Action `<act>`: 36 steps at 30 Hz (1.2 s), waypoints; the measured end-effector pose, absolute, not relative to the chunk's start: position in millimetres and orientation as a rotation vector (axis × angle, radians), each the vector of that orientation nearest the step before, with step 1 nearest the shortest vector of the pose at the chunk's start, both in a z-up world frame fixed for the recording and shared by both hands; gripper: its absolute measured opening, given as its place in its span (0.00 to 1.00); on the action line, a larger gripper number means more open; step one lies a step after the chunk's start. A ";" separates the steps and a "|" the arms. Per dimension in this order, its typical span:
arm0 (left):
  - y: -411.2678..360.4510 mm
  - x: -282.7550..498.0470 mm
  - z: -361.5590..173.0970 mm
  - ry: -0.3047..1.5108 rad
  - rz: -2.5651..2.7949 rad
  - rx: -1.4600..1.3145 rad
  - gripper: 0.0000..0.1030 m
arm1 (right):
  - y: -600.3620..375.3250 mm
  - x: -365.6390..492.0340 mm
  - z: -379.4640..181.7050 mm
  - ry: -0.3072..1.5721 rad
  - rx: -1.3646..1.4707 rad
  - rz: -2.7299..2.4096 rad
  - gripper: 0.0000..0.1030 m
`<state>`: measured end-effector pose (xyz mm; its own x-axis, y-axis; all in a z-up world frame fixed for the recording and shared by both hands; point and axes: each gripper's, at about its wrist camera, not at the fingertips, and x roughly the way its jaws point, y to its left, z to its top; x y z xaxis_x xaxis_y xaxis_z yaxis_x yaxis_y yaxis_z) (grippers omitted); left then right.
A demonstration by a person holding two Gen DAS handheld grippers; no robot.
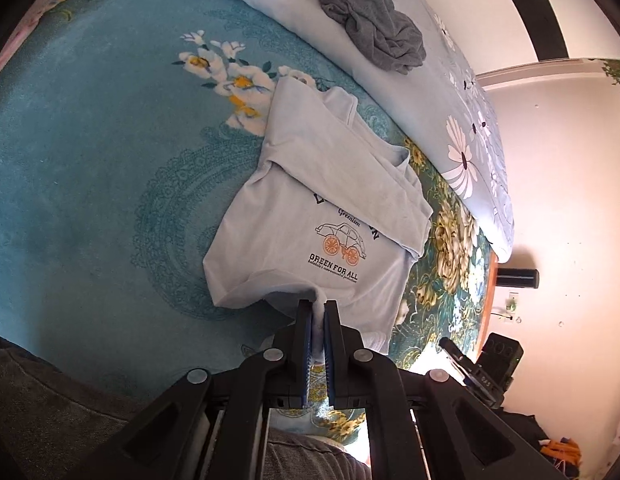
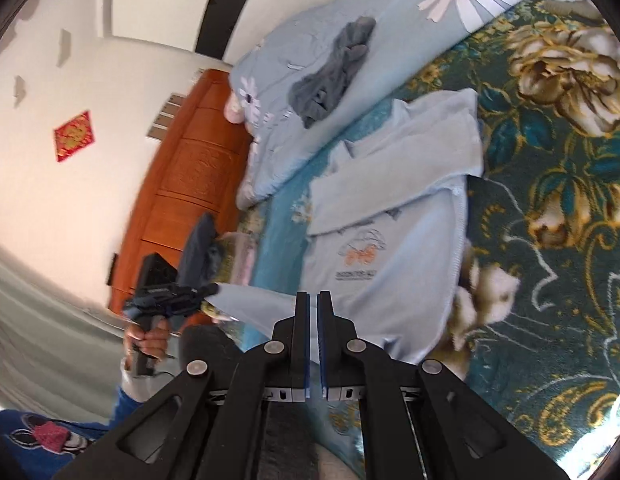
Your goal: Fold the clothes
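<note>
Two tongs work a pale blue shirt (image 1: 310, 208) lying on the teal blanket (image 1: 90, 160). Left tongs (image 1: 318, 306) pinch its hem; right tongs (image 2: 313, 298) nearly closed, hem apparently between them. Sleeves look folded; next, carry the hem toward the collar evenly.

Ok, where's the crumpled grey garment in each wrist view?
Left wrist: the grey garment lies top centre, on the pale blue quilt, beyond the light blue T-shirt.
Right wrist: grey garment upper centre, on the same quilt.
Shared landmark: the T-shirt's orange-wheeled car print.
</note>
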<state>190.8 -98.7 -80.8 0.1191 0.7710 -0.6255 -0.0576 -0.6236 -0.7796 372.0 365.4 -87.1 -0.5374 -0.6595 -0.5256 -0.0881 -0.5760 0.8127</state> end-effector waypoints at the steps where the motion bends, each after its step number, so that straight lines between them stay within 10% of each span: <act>1: -98.2 189.1 -86.5 -0.706 1.571 -1.747 0.06 | 361.6 374.2 -97.2 -1.174 1.319 -2.161 0.07; 4: -97.7 185.5 -98.4 -0.719 1.557 -1.782 0.06 | 348.1 382.3 -135.3 -1.200 1.489 -2.079 0.13; 7: -96.6 184.5 -103.5 -0.702 1.554 -1.798 0.06 | 327.3 387.3 -161.4 -1.220 1.570 -2.005 0.43; 16: -103.0 185.6 -113.4 -0.708 1.551 -1.815 0.06 | 298.2 371.7 -190.5 -1.171 1.616 -1.955 0.43; 20: -112.9 183.8 -115.1 -0.728 1.563 -1.819 0.06 | 287.2 369.2 -185.3 -1.154 1.601 -1.871 0.02; 36: -84.7 94.6 -89.8 -0.969 1.564 -1.710 0.06 | 407.8 314.4 -103.4 -1.618 0.756 -2.002 0.02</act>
